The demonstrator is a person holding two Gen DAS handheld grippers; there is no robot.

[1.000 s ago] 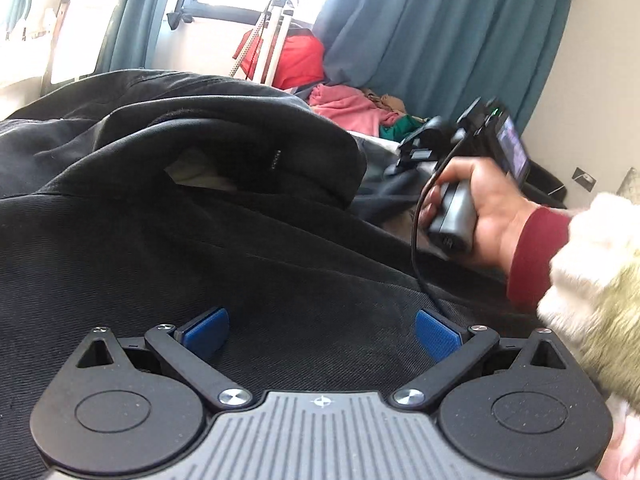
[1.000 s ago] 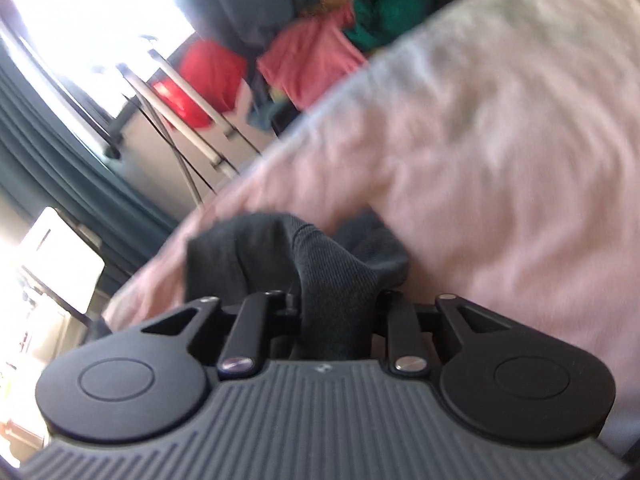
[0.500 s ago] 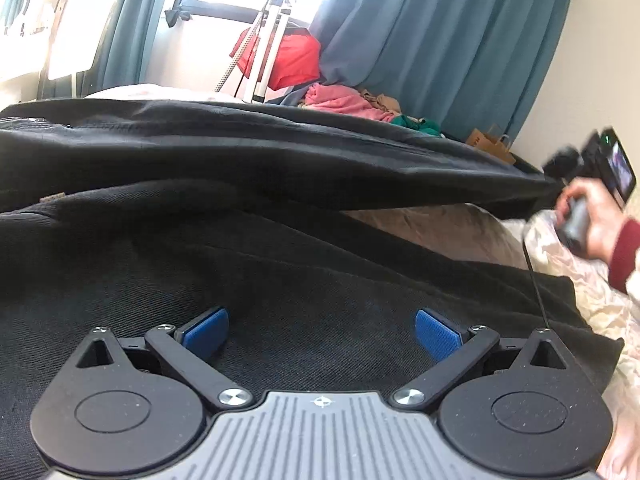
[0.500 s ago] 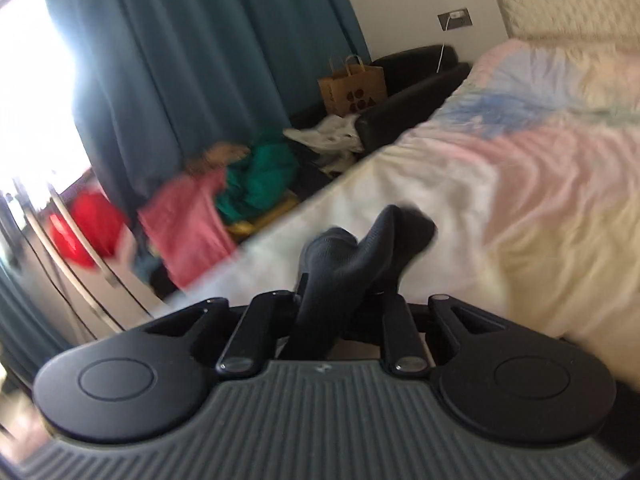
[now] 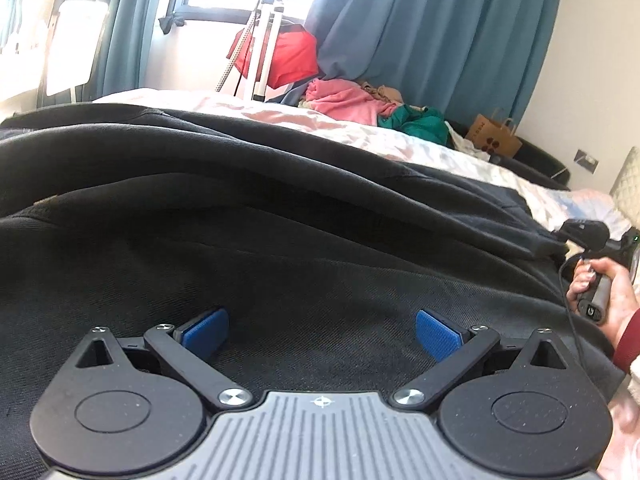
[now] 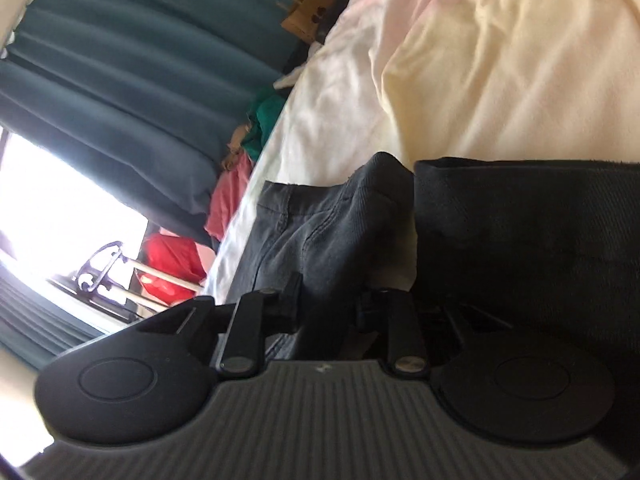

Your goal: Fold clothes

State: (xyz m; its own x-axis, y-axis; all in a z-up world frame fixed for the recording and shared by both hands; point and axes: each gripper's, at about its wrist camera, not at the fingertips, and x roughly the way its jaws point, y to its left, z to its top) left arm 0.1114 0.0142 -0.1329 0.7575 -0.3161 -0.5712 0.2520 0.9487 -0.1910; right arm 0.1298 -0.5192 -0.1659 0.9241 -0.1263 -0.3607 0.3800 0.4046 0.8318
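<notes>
The left wrist view sits low and close over the dark garment (image 5: 280, 240) on the bed (image 5: 400, 140), facing level toward the far curtains (image 5: 420, 40). The right wrist view is rolled sideways, close to the garment's edge (image 6: 320, 232). Both share the bed, the curtains, the paper bag (image 5: 496, 138) and the pile of clothes (image 5: 348, 100).

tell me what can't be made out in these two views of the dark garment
- Right wrist view: the right gripper's pads are buried in the dark garment as its jaws open; contact is unclear.
- Left wrist view: the open left gripper sits over the cloth; the garment's type and near edge are cut off by the frame.
- Left wrist view: the paper bag's print is too small.
</notes>
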